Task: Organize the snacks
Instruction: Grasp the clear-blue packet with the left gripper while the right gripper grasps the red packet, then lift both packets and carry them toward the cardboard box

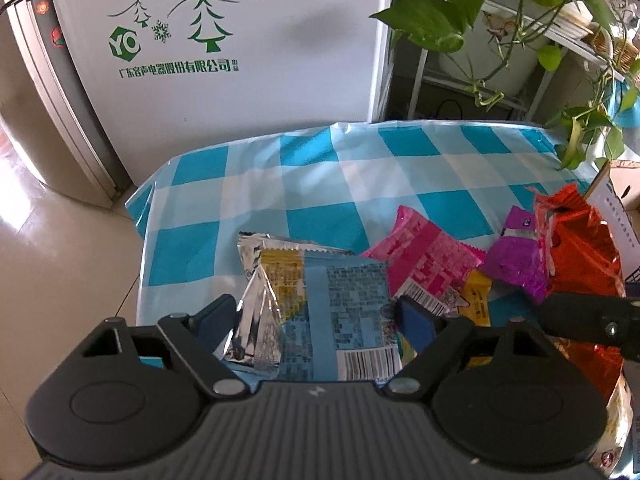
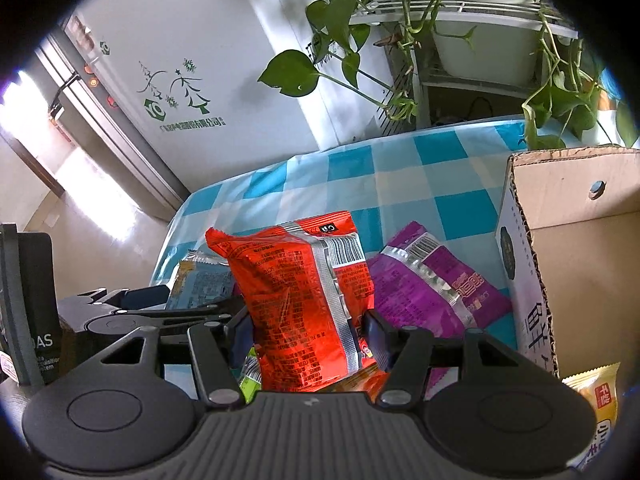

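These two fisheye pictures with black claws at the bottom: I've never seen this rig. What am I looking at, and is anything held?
No robot here: a person carries a two-finger gripper in each hand, with a camera on each looking along its fingers. The left view shows the left gripper around a light blue snack packet on the checked tablecloth; whether its pads press yet is unclear. The right view shows the right gripper shut on an upright red snack bag. Pink and purple packets lie nearby. An open cardboard box stands at the right, with a yellow packet by its near end.
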Demonstrator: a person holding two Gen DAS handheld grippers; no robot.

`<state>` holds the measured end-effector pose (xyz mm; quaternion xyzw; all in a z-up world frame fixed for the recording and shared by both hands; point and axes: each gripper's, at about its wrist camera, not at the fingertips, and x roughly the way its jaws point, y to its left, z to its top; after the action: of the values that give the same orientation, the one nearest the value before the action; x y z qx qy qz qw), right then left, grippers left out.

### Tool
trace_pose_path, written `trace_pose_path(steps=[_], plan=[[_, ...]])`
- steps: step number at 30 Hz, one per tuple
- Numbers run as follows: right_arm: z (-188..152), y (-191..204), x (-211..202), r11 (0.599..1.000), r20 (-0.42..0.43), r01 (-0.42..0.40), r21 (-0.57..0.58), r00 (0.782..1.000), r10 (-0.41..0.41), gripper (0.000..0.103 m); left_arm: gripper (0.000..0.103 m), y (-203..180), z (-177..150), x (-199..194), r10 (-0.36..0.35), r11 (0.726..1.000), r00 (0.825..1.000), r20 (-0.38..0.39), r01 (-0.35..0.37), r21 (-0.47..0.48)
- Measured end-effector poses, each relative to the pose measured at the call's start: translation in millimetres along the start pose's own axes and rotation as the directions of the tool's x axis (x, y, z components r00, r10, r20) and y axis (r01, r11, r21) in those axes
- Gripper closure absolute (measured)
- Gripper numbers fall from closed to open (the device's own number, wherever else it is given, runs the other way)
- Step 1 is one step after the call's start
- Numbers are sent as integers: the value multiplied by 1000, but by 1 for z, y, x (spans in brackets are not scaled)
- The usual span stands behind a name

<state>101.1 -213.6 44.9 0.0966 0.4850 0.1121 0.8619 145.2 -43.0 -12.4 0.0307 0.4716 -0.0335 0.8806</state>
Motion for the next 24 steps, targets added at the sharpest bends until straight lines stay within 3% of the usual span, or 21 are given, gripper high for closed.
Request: trace_pose_path(steps=[5, 9, 24], plan=[[0, 0, 1, 1000, -1, 1, -1, 1000, -1, 39, 40, 0, -1, -5, -17, 1000, 999, 32, 17, 19], [0, 0, 1, 1000, 0, 1, -8, 1000, -1, 39, 50, 4, 0, -7, -31, 999, 999, 44, 31, 9], [-3, 10, -6, 999, 15, 0, -40, 1000, 0, 39, 52, 17, -8, -32, -90, 995, 992, 86, 94, -44]])
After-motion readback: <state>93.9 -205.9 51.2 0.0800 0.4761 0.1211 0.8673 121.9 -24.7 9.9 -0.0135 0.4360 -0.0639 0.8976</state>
